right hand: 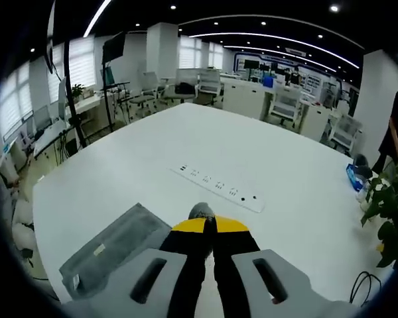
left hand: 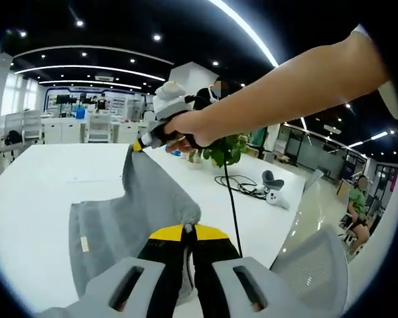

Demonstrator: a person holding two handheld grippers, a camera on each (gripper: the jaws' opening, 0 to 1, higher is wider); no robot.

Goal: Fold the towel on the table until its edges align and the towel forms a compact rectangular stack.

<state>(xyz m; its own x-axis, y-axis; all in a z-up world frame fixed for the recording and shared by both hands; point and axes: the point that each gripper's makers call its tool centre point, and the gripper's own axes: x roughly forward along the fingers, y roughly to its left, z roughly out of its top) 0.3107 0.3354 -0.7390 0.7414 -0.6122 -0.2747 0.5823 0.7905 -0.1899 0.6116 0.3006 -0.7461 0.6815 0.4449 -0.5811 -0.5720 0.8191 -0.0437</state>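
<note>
1. You had the left gripper closed, its jaws pinched together on a corner of the grey towel; the cloth bunched up right at the yellow jaw tips.
2. In the left gripper view, the right gripper sat ahead of your jaws, held in a hand, gripping another corner; the towel edge ran taut between the two grips.
3. In the right gripper view, the right gripper was likewise clamped, a small tuft of towel showing at the tips; the rest draped off to the left of the jaws onto the white bench.
4. The towel looked light, soft and limp, likely to sag and crease wherever unsupported; corners seemed the right hold, pinched deep enough not to slip.
5. A power strip lay ahead of the right jaws, apart from the cloth.
</note>
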